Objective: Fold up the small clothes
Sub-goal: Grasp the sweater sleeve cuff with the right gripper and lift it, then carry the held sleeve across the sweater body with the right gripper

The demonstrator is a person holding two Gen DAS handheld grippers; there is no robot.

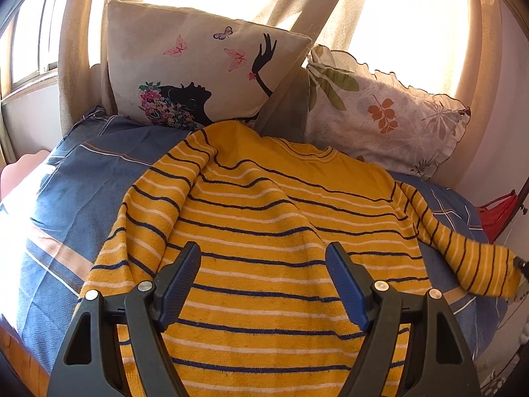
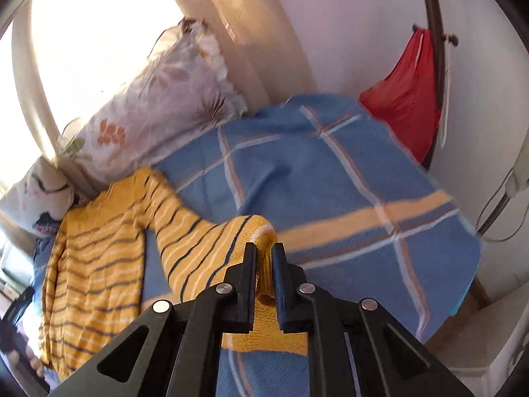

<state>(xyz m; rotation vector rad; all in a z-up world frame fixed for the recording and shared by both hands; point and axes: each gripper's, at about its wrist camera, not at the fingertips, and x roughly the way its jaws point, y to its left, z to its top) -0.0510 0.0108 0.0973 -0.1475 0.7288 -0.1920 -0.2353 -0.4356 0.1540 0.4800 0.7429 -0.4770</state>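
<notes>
A blue plaid bed carries a yellow striped sweater spread toward its pillow edge. The left gripper hovers wide open above the sweater's body. The right gripper pinches the sleeve cuff near the bed's right edge. No writing shows.

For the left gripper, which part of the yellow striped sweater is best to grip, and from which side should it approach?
Probably the loose sleeve lying folded over the body of the yellow striped sweater. Its outer edge forms a raised fold on the blue bedspread, so the open left gripper could pinch it from the outer side. The right gripper holds the opposite cuff.
</notes>
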